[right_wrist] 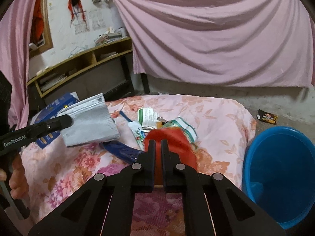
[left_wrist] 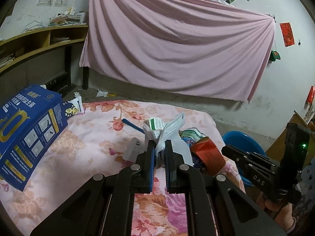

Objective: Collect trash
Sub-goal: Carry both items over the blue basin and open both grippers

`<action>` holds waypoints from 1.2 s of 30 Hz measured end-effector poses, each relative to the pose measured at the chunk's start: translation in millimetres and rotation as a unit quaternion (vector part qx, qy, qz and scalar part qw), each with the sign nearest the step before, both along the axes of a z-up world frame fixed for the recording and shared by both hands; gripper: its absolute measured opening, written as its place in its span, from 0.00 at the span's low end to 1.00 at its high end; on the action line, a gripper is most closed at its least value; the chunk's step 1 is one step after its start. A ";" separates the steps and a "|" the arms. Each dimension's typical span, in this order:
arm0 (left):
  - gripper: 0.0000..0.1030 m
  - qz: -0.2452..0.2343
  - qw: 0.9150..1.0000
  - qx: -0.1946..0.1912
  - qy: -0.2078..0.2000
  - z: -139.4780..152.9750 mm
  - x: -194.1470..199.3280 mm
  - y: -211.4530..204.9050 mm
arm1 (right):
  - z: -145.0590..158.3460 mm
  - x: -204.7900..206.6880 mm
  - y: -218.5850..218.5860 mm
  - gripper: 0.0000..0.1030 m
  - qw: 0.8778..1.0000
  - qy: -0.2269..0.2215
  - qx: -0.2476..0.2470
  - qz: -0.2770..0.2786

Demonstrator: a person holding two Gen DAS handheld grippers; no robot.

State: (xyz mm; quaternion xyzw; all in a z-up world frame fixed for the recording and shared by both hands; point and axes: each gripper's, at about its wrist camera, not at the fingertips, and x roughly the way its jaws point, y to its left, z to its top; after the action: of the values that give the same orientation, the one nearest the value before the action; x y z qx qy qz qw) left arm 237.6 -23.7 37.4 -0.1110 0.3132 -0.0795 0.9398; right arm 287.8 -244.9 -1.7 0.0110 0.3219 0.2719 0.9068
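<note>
My left claw (left_wrist: pixel 159 144) is clamped on a grey-white wrapper (left_wrist: pixel 167 135), and my right claw (right_wrist: pixel 158 144) is pinched shut on a red wrapper (right_wrist: pixel 173 137). More scraps (right_wrist: pixel 149 118) clutter the floral bed (right_wrist: pixel 216 114) at 12 o'clock, with a blue box (left_wrist: pixel 29 129) at 9. Only the right view shows the whole blue basin (right_wrist: pixel 279 169) at 3 o'clock.

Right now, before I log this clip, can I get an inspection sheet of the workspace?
Surface: floral quilt on a bed.
Job's things: grey face mask, red wrapper, blue basin on the floor beside the bed.
Clutter: leaflet, blue box, blue pen, snack wrapper on the floor.
Grippers: left gripper shut on the mask; right gripper shut on the red wrapper.
Cables: nothing seen.
Surroundings: pink sheet hung on the wall, wooden shelf.
</note>
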 end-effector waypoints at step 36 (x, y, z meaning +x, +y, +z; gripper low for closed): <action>0.06 0.025 0.999 0.035 0.005 -13.7 -12.8 -4.7 | -27.9 29.4 -13.6 0.18 0.997 0.071 -0.005 0.010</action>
State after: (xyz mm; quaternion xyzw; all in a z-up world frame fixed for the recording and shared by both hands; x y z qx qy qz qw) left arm 224.8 -28.4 23.7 -0.0858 0.3176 -0.0444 0.9433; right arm 317.2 -258.5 -29.6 0.0222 0.3867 0.2782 0.8789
